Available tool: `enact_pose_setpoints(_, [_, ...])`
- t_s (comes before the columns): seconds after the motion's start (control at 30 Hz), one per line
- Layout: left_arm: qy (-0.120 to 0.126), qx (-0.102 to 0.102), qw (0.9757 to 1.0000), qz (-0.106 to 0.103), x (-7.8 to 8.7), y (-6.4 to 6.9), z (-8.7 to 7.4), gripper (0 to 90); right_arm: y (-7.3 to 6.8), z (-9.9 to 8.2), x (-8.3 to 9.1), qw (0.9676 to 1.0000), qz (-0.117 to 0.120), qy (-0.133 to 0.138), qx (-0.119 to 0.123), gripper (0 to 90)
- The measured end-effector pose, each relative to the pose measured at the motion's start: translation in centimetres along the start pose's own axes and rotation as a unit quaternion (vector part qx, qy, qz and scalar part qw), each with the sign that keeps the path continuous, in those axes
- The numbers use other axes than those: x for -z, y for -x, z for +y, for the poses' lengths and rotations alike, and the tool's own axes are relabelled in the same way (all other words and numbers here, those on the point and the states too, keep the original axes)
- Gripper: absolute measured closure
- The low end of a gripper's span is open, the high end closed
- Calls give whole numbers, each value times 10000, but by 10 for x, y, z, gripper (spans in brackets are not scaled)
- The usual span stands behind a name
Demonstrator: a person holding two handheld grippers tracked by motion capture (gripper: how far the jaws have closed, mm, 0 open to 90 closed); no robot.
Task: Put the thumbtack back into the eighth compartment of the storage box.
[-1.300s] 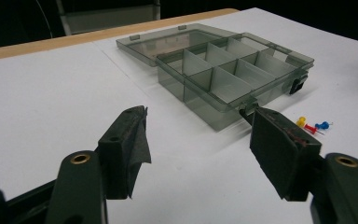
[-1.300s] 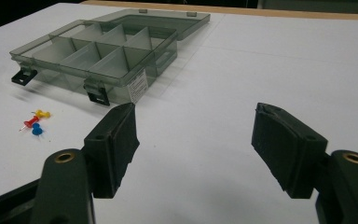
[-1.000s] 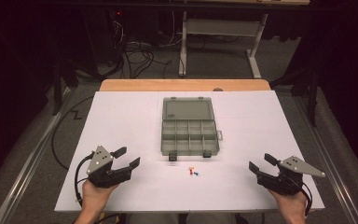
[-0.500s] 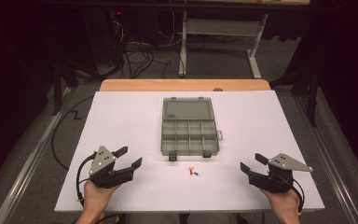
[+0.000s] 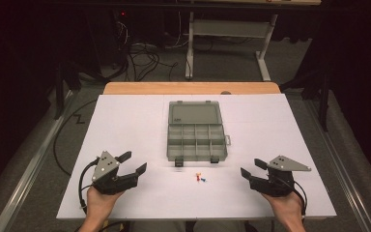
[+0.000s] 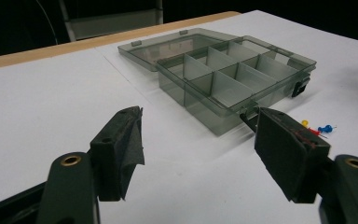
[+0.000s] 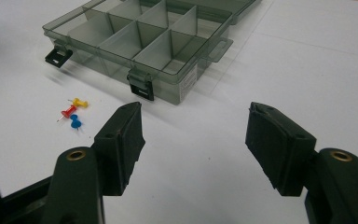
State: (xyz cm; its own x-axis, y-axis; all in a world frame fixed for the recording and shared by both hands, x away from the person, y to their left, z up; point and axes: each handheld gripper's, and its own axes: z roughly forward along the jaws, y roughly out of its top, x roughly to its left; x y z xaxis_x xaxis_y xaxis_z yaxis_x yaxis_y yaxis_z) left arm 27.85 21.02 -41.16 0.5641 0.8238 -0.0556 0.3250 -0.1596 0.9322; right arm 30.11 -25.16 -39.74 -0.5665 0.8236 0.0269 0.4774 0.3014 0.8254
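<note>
An open grey see-through compartment box lies mid-table, its lid flat behind it and its cells bare. Just in front of it lie a yellow pin, a red pin and a blue pin, seen as a small cluster of pins from above. My left gripper rests at the near left, its jaws just opening wider, nothing between them. My right gripper sits at the near right, pointing toward the pins. Its jaws have just been closing a little but stand wide apart on nothing.
The white table sheet ends at a wooden strip on the far side. Two black latches hang on the box's front wall. Cables and a metal stand are on the floor beyond.
My right gripper has moved left, closer to the pins, with its jaws slightly narrower. The left hand has stayed in place.
</note>
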Motion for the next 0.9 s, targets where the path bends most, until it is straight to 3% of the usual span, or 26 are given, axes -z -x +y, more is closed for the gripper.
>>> enact_pose_setpoints(0.4, [18, -8, 10000, 15, 0, 0, 0, 323, -15, 10, -15, 9988, 194, -448, 50, 409])
enact_pose_setpoints(0.63, [25, -14, 10000, 41, 1, 0, -1, 323, -23, 17, -22, 9980, 271, -567, 88, 438])
enact_pose_setpoints(0.9, [30, -31, 9999, 119, 4, 1, -1, 323, -30, 25, -31, 9949, 428, -903, 136, 497])
